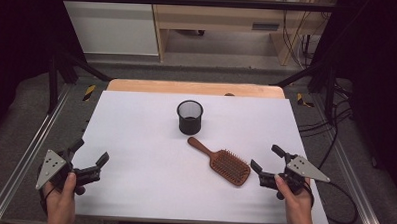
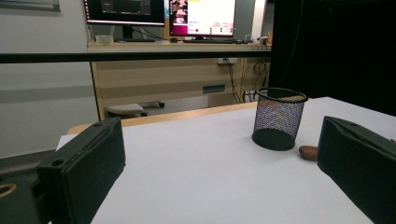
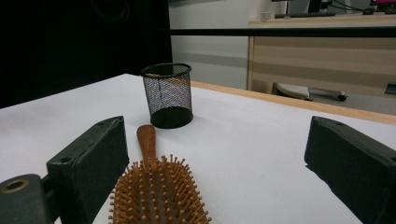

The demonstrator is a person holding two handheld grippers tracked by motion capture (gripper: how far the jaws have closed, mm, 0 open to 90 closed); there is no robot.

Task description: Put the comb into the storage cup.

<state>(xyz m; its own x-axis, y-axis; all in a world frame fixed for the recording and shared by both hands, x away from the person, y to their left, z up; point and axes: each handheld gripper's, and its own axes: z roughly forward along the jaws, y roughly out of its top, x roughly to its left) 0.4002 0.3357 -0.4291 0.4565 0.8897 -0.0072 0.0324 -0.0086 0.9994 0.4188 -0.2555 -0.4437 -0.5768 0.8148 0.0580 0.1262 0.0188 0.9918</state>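
The brown wooden paddle hairbrush (image 1: 221,163) is laid flat on the white table top (image 1: 144,180), bristles up, near the front right part, with its handle pointed toward the middle. In the right gripper view the brush head (image 3: 158,196) is cut off by the lower edge, and its left side is partly hidden by the left jaw. In the left gripper view only the rounded end of the handle (image 2: 308,152) can be seen; the rest is covered by the right jaw.

The right gripper (image 1: 267,166) is held just beside the brush head, not touching it, with jaws spread wide and nothing between them. The left gripper (image 1: 89,160) is kept well apart at the front left, also spread wide and holding nothing.

A black wire-mesh cup (image 1: 190,116) is stood upright beyond the handle, near it but apart. A desk with monitors (image 2: 159,11) is seen behind the table.
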